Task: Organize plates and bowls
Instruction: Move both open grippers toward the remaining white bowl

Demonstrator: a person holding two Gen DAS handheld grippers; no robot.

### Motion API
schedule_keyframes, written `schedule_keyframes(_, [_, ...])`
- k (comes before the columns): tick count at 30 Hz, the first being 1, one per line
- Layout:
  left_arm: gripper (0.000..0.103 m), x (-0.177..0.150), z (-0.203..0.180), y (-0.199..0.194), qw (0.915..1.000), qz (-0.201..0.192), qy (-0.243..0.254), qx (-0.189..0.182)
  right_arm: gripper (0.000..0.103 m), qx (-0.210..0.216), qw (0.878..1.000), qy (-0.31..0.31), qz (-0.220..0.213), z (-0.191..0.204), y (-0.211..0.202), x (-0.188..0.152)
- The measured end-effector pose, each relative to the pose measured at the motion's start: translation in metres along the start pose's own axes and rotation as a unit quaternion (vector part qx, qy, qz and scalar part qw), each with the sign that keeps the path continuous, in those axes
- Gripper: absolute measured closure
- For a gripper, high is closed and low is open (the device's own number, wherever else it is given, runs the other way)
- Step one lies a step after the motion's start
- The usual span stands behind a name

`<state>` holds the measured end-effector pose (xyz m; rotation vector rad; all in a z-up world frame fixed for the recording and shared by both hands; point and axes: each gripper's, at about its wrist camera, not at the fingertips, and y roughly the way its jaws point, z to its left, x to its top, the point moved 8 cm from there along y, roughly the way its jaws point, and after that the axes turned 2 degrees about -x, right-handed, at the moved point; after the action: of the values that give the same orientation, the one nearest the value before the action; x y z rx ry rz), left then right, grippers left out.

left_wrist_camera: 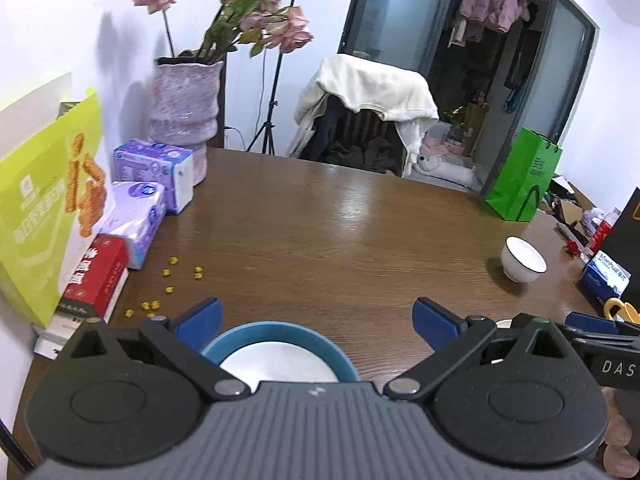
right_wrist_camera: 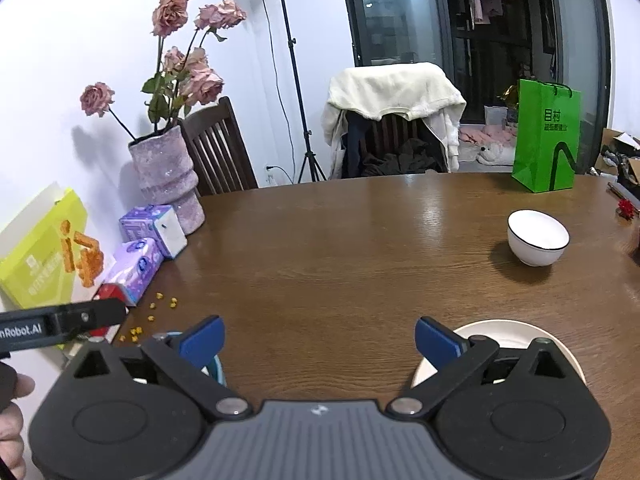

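Note:
A blue-rimmed bowl [left_wrist_camera: 280,350] with a white inside sits on the brown table [left_wrist_camera: 340,220] just below my left gripper [left_wrist_camera: 318,320], whose blue fingers stand wide apart above it without touching. A white bowl with a thin dark rim [left_wrist_camera: 523,260] [right_wrist_camera: 538,237] stands upright at the right. A cream plate [right_wrist_camera: 508,334] lies under the right finger of my right gripper [right_wrist_camera: 320,340], which is wide open with only bare table between its pads. A sliver of the blue bowl [right_wrist_camera: 218,368] shows by its left finger.
Along the left wall stand a pink vase of roses [right_wrist_camera: 168,176], purple tissue packs [right_wrist_camera: 150,240], a red box [left_wrist_camera: 96,280] and a yellow-green box [left_wrist_camera: 40,216]. Small yellow bits [left_wrist_camera: 172,280] lie scattered nearby. A green bag [right_wrist_camera: 546,140] stands at the far right edge.

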<state>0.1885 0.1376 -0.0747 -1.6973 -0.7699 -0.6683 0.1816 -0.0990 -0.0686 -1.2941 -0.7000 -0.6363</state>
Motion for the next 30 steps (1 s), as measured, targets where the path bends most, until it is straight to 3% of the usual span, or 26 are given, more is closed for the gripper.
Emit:
schedule_keyframes(21, [0.000, -0.001, -0.068, 0.018, 0.9998, -0.002, 0.007, -0.018, 0.001, -0.042, 0.999, 0.004, 0.007, -0.070, -0.007, 0.008])
schedule_keyframes(30, [0.000, -0.005, -0.105, 0.034, 0.9993, 0.015, 0.021, -0.026, 0.001, -0.054, 0.998, 0.018, 0.016, -0.110, -0.009, 0.005])
